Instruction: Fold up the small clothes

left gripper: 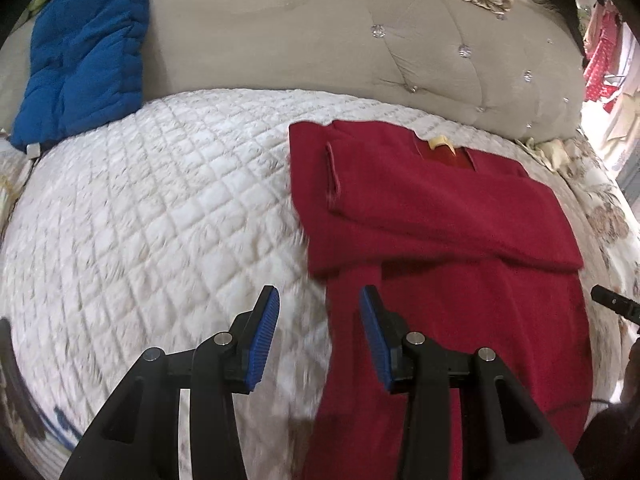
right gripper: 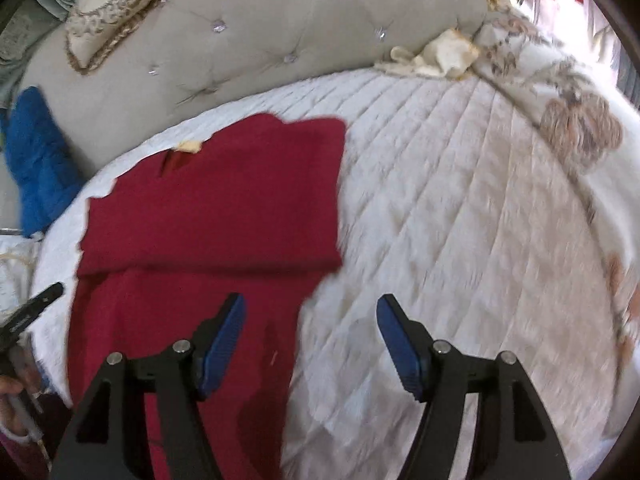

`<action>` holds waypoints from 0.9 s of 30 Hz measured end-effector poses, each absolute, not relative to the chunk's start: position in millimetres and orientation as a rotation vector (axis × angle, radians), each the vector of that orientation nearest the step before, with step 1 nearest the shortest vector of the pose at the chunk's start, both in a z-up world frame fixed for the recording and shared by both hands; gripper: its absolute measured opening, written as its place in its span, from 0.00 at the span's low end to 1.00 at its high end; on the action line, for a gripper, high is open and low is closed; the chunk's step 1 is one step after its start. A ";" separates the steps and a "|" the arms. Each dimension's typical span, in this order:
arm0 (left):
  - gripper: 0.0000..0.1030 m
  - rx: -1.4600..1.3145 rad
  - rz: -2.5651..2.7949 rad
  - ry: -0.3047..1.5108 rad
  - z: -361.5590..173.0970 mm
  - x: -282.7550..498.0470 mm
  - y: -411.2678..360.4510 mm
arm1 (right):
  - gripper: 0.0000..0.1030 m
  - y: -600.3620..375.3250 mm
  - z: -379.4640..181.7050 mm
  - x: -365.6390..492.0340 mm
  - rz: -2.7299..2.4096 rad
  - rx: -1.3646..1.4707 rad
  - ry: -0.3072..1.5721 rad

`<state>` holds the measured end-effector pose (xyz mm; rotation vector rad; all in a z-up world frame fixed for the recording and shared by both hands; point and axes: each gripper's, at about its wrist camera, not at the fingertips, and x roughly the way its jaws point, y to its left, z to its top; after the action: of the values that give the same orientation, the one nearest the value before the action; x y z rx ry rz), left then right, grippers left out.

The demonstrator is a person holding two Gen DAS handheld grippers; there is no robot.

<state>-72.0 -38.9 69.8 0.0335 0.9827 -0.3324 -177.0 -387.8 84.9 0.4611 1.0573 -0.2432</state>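
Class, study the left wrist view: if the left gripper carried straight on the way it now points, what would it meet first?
Probably the left edge of the red garment, where it meets the white quilt. The left gripper is open and empty, straddling that edge; depth is unclear.

white quilted bed (left gripper: 160, 208), red garment (left gripper: 440, 240) flat on it, blue cushion (left gripper: 80, 52) at headboard

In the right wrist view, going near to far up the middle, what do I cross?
Open right gripper → folded dark red knit garment → white quilted bedspread → beige button-tufted headboard.
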 end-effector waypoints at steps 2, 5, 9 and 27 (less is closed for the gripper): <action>0.20 0.013 -0.341 0.992 69.9 -84.5 -32.0 | 0.70 -378.0 84.1 -183.9 -0.224 0.434 1.054; 0.20 -0.003 -0.343 1.007 69.6 -98.9 -26.0 | 0.57 -366.3 72.6 -180.8 -0.197 0.388 1.074; 0.20 0.006 -0.350 1.000 74.0 -119.5 -19.6 | 0.08 -371.6 72.3 -191.2 -0.273 0.380 1.063; 0.20 0.054 -0.379 1.054 55.8 -189.7 5.8 | 0.68 -303.4 81.8 -292.4 -0.107 0.408 1.121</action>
<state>-189.7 5.8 55.8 0.0540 1.0541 -0.3792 -292.4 -303.4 81.8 0.4077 1.1211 -0.1065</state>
